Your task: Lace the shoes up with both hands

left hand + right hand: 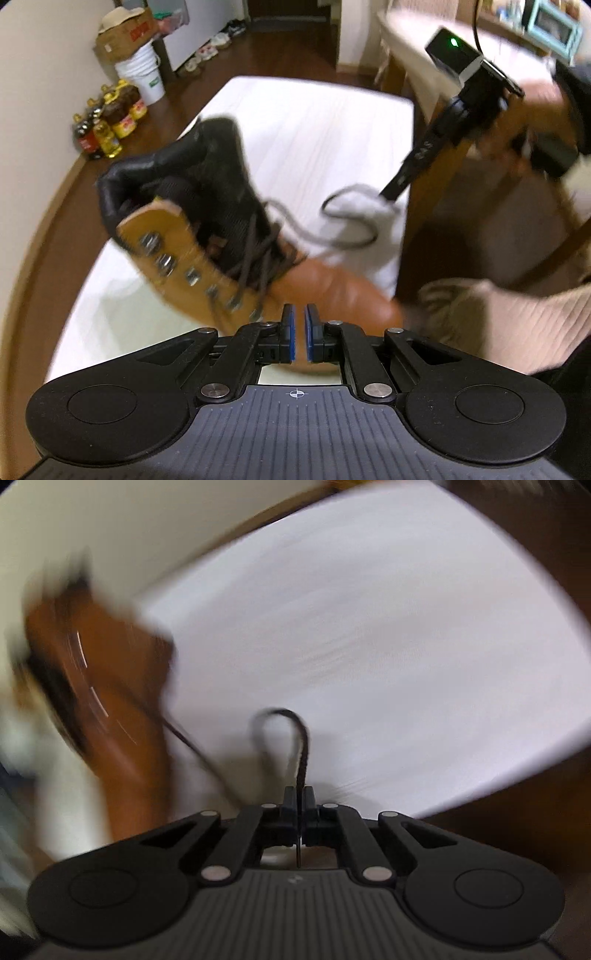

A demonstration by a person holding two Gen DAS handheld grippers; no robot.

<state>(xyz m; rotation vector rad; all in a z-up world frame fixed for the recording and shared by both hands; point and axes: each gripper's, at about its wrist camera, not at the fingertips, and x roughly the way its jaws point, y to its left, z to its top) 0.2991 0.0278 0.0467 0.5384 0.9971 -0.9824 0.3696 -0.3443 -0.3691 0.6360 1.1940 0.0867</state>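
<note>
White desk [332, 122] fills the middle of the left wrist view; wooden floor around it, oil bottles [107, 129] and a bucket [142, 75] at 10 o'clock by the wall.

Boot [229, 236], tan leather with a dark collar, sits on the desk at 9 o'clock of centre, tipped so the eyelet flap with metal hooks [192, 275] faces the camera. Toe points toward 5 o'clock. Lower eyelets look crossed with dark lace; upper hooks look bare, though blur makes that hard to settle.

Right tongs [300, 794] pinched together on the lace [301, 746], which loops out past the tips and runs back toward the boot at 9 o'clock. In the left view the same tool [391, 192] comes in from 2 o'clock, with the lace slack in a curl on the desk. My guess: the end is held out to the side to keep it clear of the hooks while working.

Left tongs [299, 326] nearly together, thin gap between the blue pads [291, 332], gripping nothing. They sit just over the toe, probably placed to steady the boot.

Heavy motion blur in the right view.
</note>
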